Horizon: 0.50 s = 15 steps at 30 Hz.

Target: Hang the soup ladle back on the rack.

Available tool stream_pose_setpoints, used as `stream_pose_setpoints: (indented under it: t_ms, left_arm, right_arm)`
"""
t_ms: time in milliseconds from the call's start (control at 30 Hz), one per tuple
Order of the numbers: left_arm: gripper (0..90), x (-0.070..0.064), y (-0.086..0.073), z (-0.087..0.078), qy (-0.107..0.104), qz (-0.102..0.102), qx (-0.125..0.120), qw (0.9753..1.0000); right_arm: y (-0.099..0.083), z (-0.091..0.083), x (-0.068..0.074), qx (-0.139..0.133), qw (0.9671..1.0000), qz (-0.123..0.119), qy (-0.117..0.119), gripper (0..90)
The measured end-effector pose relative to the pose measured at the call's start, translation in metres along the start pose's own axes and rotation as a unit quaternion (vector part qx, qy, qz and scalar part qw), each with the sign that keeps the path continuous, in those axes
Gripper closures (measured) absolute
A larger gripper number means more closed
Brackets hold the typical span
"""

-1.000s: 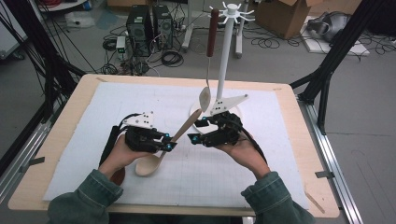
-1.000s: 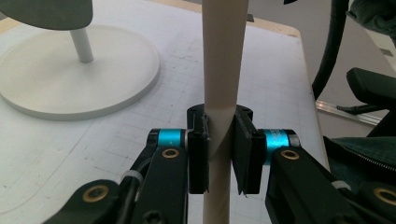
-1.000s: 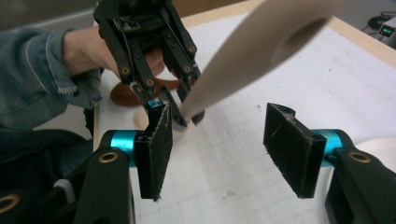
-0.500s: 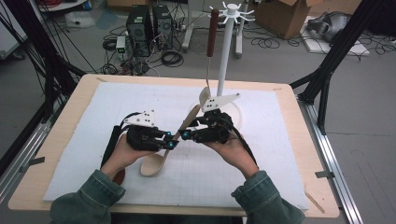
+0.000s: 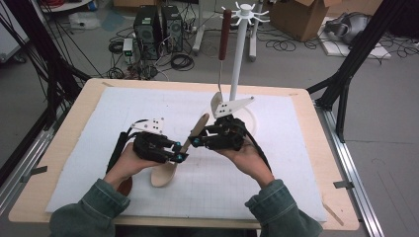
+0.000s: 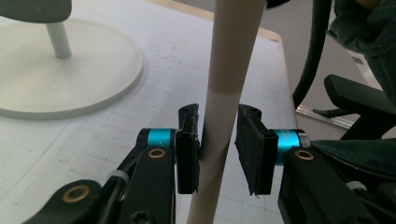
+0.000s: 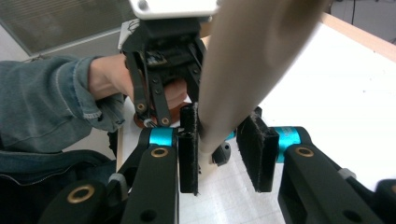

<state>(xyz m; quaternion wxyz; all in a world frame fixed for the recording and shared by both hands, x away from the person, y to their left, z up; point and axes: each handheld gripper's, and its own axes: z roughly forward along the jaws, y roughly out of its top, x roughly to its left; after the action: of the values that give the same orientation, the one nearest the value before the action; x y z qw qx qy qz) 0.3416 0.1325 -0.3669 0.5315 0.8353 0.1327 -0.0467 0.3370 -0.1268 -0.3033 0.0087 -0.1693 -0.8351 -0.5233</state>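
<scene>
A pale wooden spoon (image 5: 184, 148) leans with its bowl on the mat and its handle raised toward the back right. My left gripper (image 5: 179, 157) is shut on the lower handle; in the left gripper view the handle (image 6: 229, 70) runs up between its pads (image 6: 187, 149). My right gripper (image 5: 194, 142) faces the left one and stands open around the handle higher up. In the right gripper view the spoon (image 7: 252, 56) lies against one pad, with a slim gap at the other. The left gripper (image 7: 163, 46) shows just beyond.
A white stand (image 5: 238, 59) rises on a round base (image 5: 252, 118) right behind my right hand. A brown-handled spatula (image 5: 223, 44) hangs from the stand. A white gridded mat (image 5: 296, 148) covers the wooden table (image 5: 64, 148). Open mat lies to the left and right front.
My right gripper has moved left from beside the stand base, and its jaws are now around the spoon handle. The left gripper and the spoon have hardly moved.
</scene>
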Motion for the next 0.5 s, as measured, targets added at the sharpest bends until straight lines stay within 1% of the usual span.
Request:
stream_pose_setpoints:
  t_ms: [33, 100, 167, 200, 267, 300, 367, 400, 433, 467, 500]
  left_arm:
    - [68.5, 0.0006, 0.0, -0.0006, -0.001, 0.003, -0.001, 1.0]
    - [70.0, 0.0004, 0.0004, -0.0009, 0.0, 0.002, -0.006, 1.0]
    - [74.6, -0.0009, 0.0011, -0.0007, 0.005, 0.007, -0.01, 0.9999]
    - [75.3, -0.0012, 0.0015, -0.0007, 0.006, 0.013, -0.01, 0.9999]
    - [75.9, -0.0016, 0.0019, -0.0017, 0.006, 0.011, -0.011, 0.9999]
    - [76.1, -0.0024, 0.0021, -0.0017, 0.008, 0.011, -0.012, 0.9998]
    - [77.1, -0.0039, 0.0027, -0.0013, 0.011, 0.017, -0.009, 0.9998]
    - [77.6, -0.0048, 0.003, -0.0003, 0.011, 0.015, -0.01, 0.9998]
    - [77.7, -0.0049, 0.0035, 0.0001, 0.012, 0.014, -0.01, 0.9998]
    - [77.8, -0.0056, 0.0041, 0.0002, 0.015, 0.014, -0.013, 0.9997]
    - [77.7, -0.0067, 0.0048, 0.0004, 0.022, 0.015, -0.017, 0.9995]
  right_arm:
    - [0.0015, -0.0008, 0.0005, -0.001, 1.0, -0.005, -0.002, 70.5]
    - [0.0046, -0.0025, 0.0014, 0.0, 0.9999, -0.01, -0.002, 70.6]
    - [0.0076, -0.003, 0.0016, -0.003, 0.9999, -0.012, -0.001, 70.6]
    - [0.0089, -0.0027, 0.0021, -0.004, 0.9999, -0.012, 0.001, 70.5]
    - [0.0097, -0.0016, 0.0025, -0.007, 0.9999, -0.013, -0.002, 70.3]
    - [0.0098, -0.001, 0.0029, -0.009, 0.9999, -0.011, -0.004, 69.7]
    - [0.0095, 0.0008, 0.0038, -0.014, 0.9998, -0.006, -0.013, 68.5]
    - [0.0092, 0.0022, 0.0036, -0.017, 0.9997, -0.008, -0.018, 67.5]
    - [0.0088, 0.0033, 0.0042, -0.016, 0.9996, -0.003, -0.023, 65.9]
    - [0.0083, 0.005, 0.0043, -0.014, 0.9996, 0.0, -0.026, 64.6]
    - [0.0079, 0.0069, 0.0043, -0.013, 0.9995, 0.001, -0.027, 63.6]
